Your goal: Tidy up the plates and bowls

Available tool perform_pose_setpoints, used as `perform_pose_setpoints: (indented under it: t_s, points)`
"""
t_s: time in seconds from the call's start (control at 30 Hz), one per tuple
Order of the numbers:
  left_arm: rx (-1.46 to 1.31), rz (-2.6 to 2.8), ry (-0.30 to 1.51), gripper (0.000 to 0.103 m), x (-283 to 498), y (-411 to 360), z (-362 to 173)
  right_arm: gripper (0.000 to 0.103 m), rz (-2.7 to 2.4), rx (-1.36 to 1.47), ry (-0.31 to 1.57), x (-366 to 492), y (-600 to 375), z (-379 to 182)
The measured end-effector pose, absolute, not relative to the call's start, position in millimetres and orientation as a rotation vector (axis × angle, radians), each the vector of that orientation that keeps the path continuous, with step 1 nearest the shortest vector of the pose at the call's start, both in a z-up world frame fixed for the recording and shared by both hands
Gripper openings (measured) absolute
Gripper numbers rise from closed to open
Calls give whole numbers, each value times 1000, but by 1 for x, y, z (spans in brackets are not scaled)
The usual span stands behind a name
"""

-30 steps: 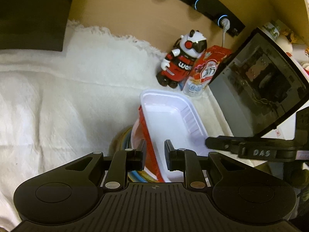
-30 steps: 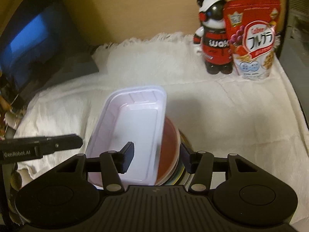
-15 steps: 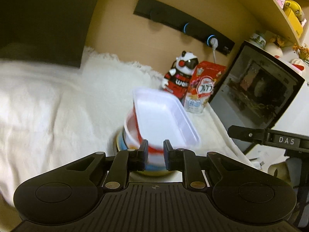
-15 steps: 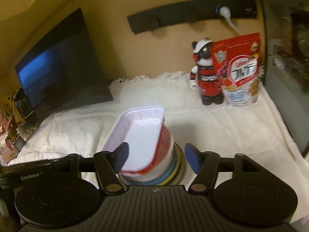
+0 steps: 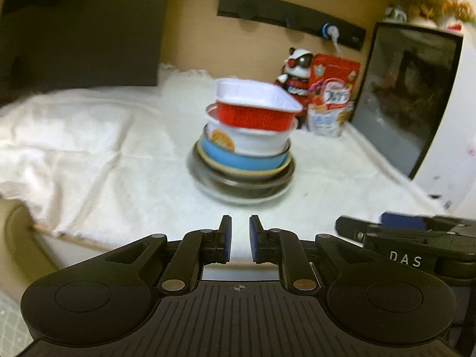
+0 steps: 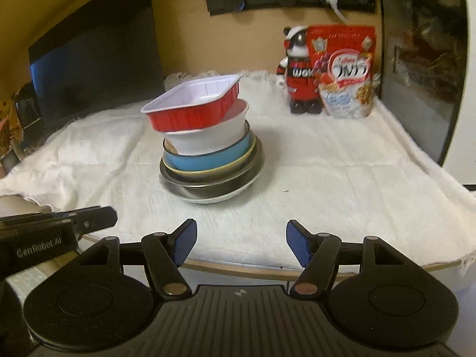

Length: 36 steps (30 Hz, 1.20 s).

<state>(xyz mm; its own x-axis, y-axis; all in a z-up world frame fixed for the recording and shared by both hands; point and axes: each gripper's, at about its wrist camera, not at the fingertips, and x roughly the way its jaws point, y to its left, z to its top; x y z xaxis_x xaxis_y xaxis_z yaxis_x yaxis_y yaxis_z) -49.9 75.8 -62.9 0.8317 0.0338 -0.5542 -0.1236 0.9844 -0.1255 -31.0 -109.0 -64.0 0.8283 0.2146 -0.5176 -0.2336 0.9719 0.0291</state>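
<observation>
A stack of dishes stands on the white cloth in the middle of the table. A red foil tray (image 5: 253,110) (image 6: 193,107) with a white inside sits tilted on top. Under it are a white bowl (image 6: 208,136), a blue bowl (image 6: 208,156), a yellow plate and a metal bowl (image 5: 241,181) on a white plate. My left gripper (image 5: 239,238) is nearly shut and empty, pulled back near the table's front edge. My right gripper (image 6: 241,244) is open and empty, also back from the stack.
A panda figure (image 6: 300,71) and a red cereal bag (image 6: 345,71) stand at the back right. A dark glass-fronted box (image 6: 422,59) stands at the right. A black monitor (image 6: 89,68) leans at the back left. The table's front edge (image 6: 238,267) lies under my right gripper.
Both grippers have pulled back and away from the stack. The red tray was between my left fingers a second ago; now it rests tilted on top of the stack.
</observation>
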Motion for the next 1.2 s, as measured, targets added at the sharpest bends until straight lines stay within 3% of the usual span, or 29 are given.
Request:
perform_pose_setpoints:
  t_s: [0.23,1.2]
  points:
    - [-149,95,592,15,-63,60,-68,79,226,-69,484,-44,-109,-73]
    - [-112,110,576,15,-65,52,-67,79,272,-56,497,-49,-111,-75]
